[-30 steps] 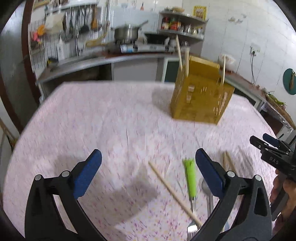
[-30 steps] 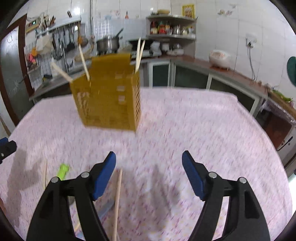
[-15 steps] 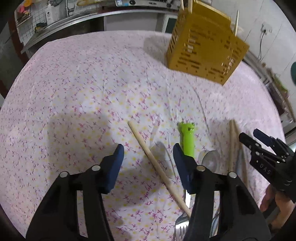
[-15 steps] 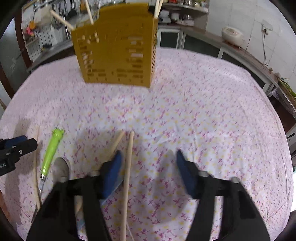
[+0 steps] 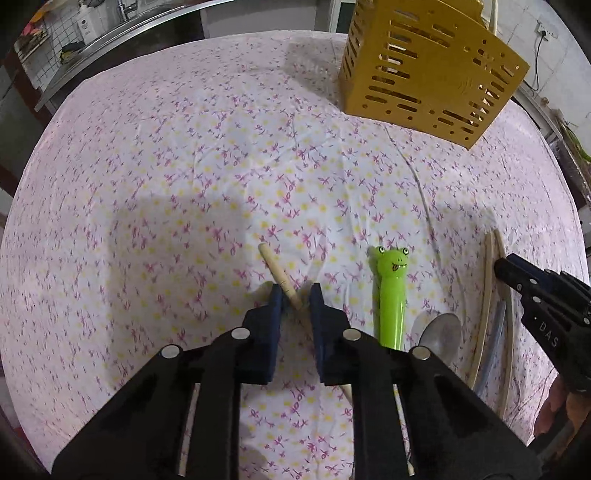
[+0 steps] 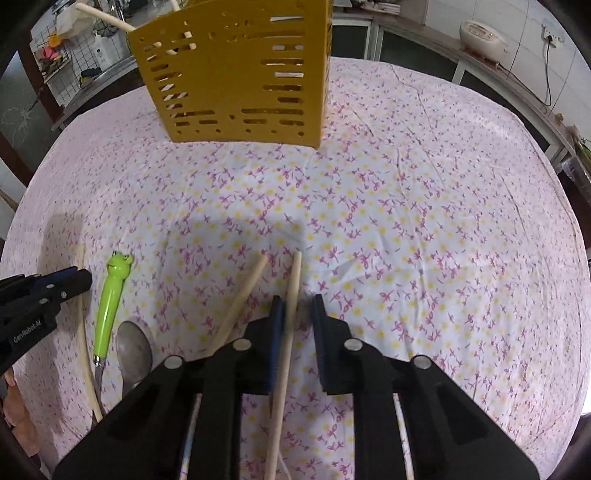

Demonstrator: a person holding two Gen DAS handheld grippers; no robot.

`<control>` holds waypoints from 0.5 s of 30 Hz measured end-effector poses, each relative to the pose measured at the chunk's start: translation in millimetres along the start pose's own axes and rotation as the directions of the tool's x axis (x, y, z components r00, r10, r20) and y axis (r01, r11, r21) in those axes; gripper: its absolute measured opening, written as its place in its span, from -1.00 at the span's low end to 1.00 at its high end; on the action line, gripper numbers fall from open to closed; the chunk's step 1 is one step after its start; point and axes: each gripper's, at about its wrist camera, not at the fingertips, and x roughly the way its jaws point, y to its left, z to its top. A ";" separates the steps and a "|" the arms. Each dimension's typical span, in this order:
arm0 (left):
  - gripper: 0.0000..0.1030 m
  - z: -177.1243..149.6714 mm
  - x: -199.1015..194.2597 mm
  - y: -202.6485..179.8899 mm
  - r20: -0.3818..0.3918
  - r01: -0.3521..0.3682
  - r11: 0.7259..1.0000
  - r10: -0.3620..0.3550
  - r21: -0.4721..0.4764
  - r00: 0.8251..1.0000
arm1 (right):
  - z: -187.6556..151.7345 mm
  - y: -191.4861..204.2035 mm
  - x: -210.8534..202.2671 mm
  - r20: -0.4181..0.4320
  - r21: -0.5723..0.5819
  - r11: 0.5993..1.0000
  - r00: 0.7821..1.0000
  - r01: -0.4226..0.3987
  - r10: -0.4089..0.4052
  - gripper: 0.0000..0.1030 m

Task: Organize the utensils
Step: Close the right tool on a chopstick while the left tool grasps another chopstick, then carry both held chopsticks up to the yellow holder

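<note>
The left gripper [image 5: 296, 295] points steeply down at the bench [image 5: 184, 166]. Its jaws are closing, narrow, with a wooden chopstick [image 5: 280, 275] between the blue pads. A thin gap shows on each side of the stick, so no firm contact is confirmed. This chopstick lies flat, its long axis diagonal, its round free end pointing up and left in the left wrist view.

The right gripper [image 6: 298, 310] also points steeply down. Its jaws are closing, narrow, around a second wooden chopstick [image 6: 293, 284]. The stick lies against the left pad; a gap remains at the right pad. Its long axis runs nearly straight away from the camera, toward the yellow holder [image 6: 236, 70]. A third chopstick [image 6: 243, 295] lies just beside it on the left, angled, with its near part passing under the gripper body.

Between the two grippers lie a utensil with a glossy green frog-head handle [image 6: 110, 295], head end pointing toward the holder, and a metal spoon [image 6: 133, 350] with its bowl just beside that handle.

The bench carries a wrinkled white cloth with a pink and yellow floral print.

The holder is a rectangular yellow box with slotted, perforated walls, standing upright at the far side of the bench. Pale wooden sticks [image 6: 107, 18] stand in it, leaning out over the rim.
</note>
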 end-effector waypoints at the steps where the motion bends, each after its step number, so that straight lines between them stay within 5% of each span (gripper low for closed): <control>1: -0.73 2.1 0.8 -0.6 -0.002 0.000 1.000 0.000 0.007 1.000 | 0.3 -0.9 -1.0 -0.002 0.002 1.000 1.000 -0.004 0.004 -0.70; 15: -0.92 10.0 -2.5 6.8 0.000 0.038 0.999 -0.038 0.029 0.999 | 4.3 -13.8 -1.3 0.001 0.000 0.999 0.999 -0.045 0.045 -0.84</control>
